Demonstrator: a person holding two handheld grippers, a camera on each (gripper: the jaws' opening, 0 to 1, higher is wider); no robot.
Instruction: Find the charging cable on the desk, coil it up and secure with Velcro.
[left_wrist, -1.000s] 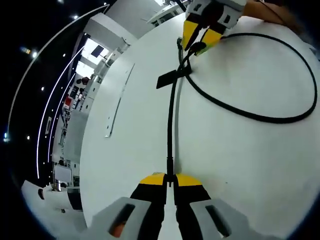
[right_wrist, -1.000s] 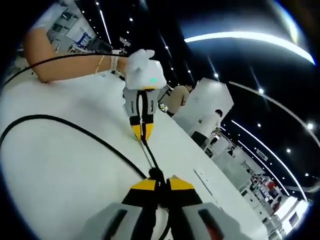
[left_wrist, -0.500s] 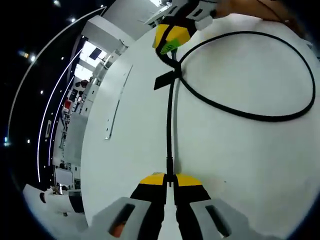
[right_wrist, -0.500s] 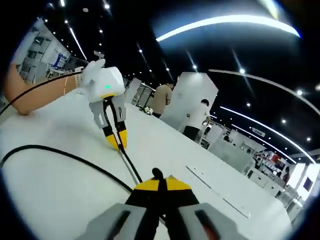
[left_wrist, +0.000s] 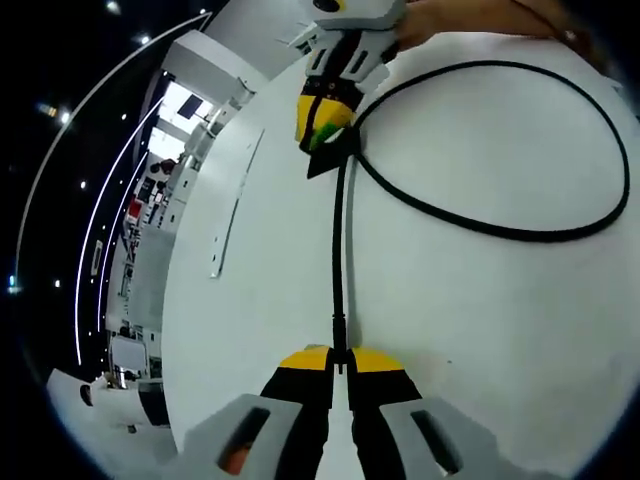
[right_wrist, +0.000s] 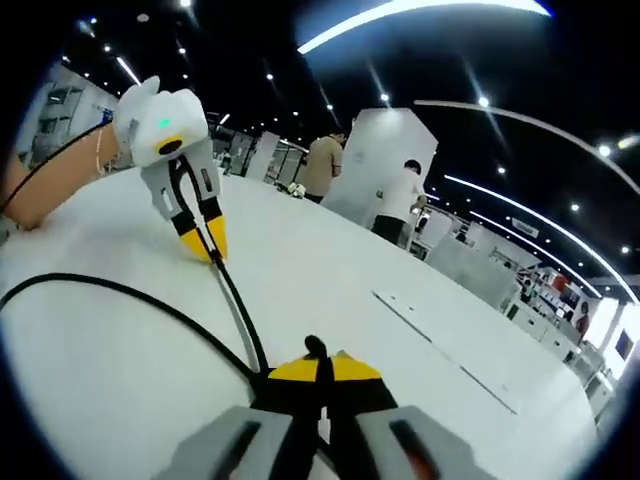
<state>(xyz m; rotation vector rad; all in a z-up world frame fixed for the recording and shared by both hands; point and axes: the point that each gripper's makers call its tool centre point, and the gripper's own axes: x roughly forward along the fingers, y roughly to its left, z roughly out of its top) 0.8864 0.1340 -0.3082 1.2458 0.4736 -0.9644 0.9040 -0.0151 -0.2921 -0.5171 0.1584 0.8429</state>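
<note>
Left gripper view: the left gripper (left_wrist: 340, 362) is clamped on the thin black charging cable (left_wrist: 340, 250), stretched straight across the white desk (left_wrist: 250, 300) to the right gripper (left_wrist: 322, 120), likewise clamped beside the black Velcro tab (left_wrist: 330, 160).

Desk (left_wrist: 480, 320): white, smooth top that takes up the lower half of the right gripper view and most of the left gripper view.
Slot in desk (right_wrist: 445, 340): thin straight groove at 3 o'clock in the right gripper view.
People (right_wrist: 325, 165): two standing at 12 o'clock beyond the desk's far edge, backs turned.
White partition (right_wrist: 385, 150): tall panel just behind them.
Ceiling lights (right_wrist: 400, 10): long bright strip and small spots on a dark ceiling.
</note>
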